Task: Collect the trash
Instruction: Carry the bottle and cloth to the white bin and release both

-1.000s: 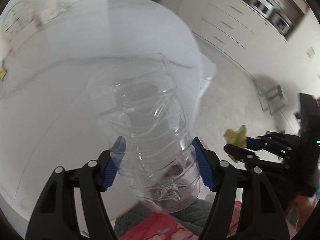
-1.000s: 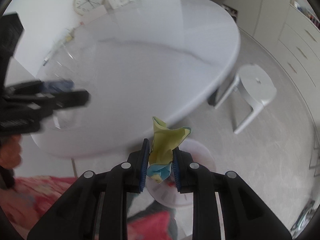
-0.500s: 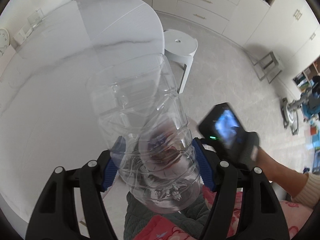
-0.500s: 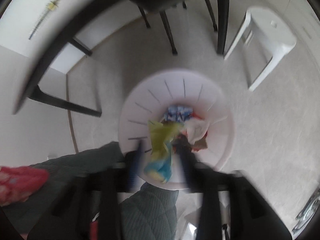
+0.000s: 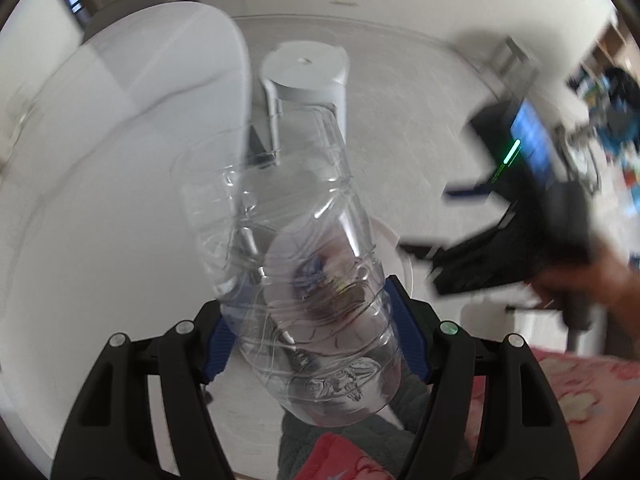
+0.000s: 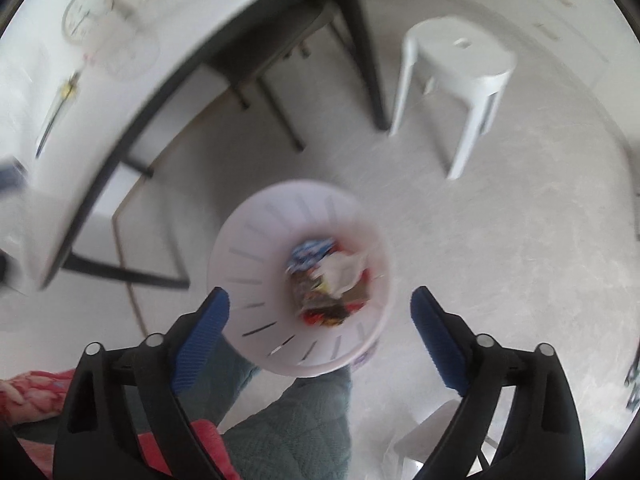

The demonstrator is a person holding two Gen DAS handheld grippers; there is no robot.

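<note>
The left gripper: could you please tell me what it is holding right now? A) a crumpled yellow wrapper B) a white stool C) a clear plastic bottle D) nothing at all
C: the left gripper has its blue pads pressed on either side of a clear plastic bottle.

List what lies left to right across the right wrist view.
Round table → white trash bin → white stool.
</note>
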